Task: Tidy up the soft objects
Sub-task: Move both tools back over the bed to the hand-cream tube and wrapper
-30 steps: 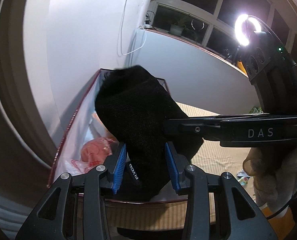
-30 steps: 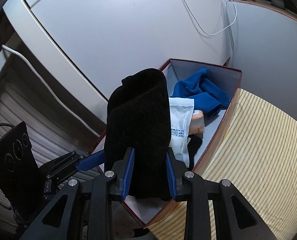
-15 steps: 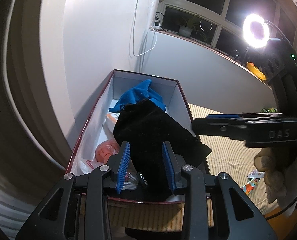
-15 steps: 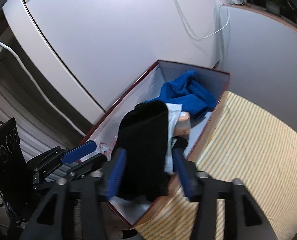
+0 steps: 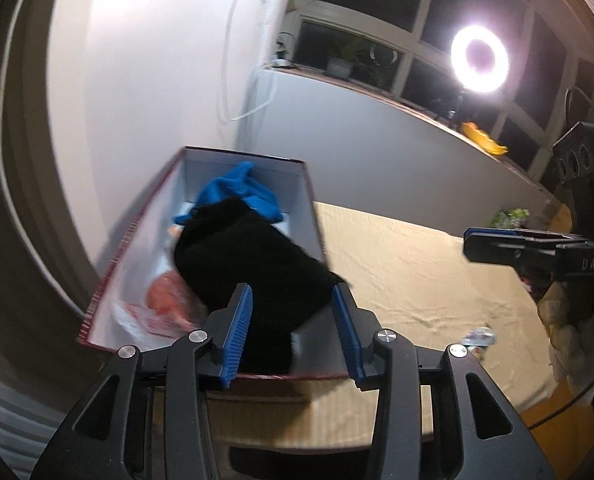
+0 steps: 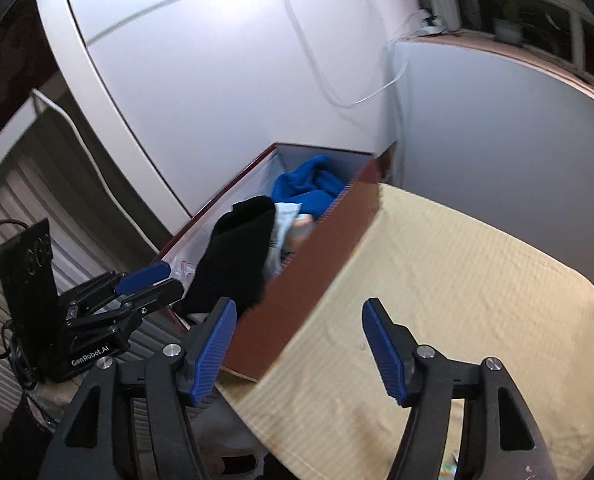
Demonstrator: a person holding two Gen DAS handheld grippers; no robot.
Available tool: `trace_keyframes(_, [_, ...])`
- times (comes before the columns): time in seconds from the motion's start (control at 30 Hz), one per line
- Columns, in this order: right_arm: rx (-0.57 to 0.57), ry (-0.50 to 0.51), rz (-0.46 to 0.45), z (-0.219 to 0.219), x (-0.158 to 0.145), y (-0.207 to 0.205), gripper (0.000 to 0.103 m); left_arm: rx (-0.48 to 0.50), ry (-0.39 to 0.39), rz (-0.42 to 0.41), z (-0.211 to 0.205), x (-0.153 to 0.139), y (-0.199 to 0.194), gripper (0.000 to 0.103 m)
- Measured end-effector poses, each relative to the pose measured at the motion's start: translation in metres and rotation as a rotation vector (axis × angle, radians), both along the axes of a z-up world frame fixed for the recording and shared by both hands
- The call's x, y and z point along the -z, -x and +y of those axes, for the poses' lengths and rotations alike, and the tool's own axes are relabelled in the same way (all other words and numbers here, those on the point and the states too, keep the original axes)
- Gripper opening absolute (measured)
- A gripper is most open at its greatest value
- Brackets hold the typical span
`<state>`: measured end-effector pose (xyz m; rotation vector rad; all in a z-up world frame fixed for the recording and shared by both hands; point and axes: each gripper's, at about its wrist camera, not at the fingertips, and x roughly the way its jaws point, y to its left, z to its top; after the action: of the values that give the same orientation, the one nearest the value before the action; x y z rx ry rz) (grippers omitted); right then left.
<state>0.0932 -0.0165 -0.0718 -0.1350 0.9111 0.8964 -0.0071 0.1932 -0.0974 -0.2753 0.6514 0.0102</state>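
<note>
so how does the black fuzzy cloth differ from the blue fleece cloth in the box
The black fuzzy cloth is dark and lies stretched along the middle of the maroon cardboard box, reaching its near end; the blue fleece cloth is bright and bunched at the far end. The black one partly overlaps the blue. Both are soft and inside the box.

Both wrist cams look down along their jaws at the box [image 5: 313,208] [image 6: 329,256]: left from its near end, right from beside it.

We see the black cloth [image 5: 253,268] slumped in the red box [image 5: 315,216], one corner draped over the right wall, atop a blue cloth [image 5: 237,194] and a pink packet [image 5: 167,298].
</note>
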Motion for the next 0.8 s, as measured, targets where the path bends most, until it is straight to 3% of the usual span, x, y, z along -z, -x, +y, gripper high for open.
trace_keyframes(0.1, [0.042,-0.019,-0.013,-0.035,-0.006,0.003,0.064,0.036,-0.002,-0.008,-0.018,0.0,0.003,0.046])
trace_keyframes(0.33, [0.15,-0.008,-0.076,-0.108,-0.002,0.017,0.064,0.134,-0.01,-0.007,-0.062,0.009,0.004,0.046])
trace_keyframes(0.57, [0.203,0.094,-0.052,-0.159,0.041,0.023,0.064,0.302,-0.055,0.029,-0.125,0.03,-0.006,0.052])
trace_keyframes(0.8, [0.173,0.189,-0.037,-0.174,0.072,0.021,0.064,0.43,-0.098,0.089,-0.177,0.051,-0.013,0.052])
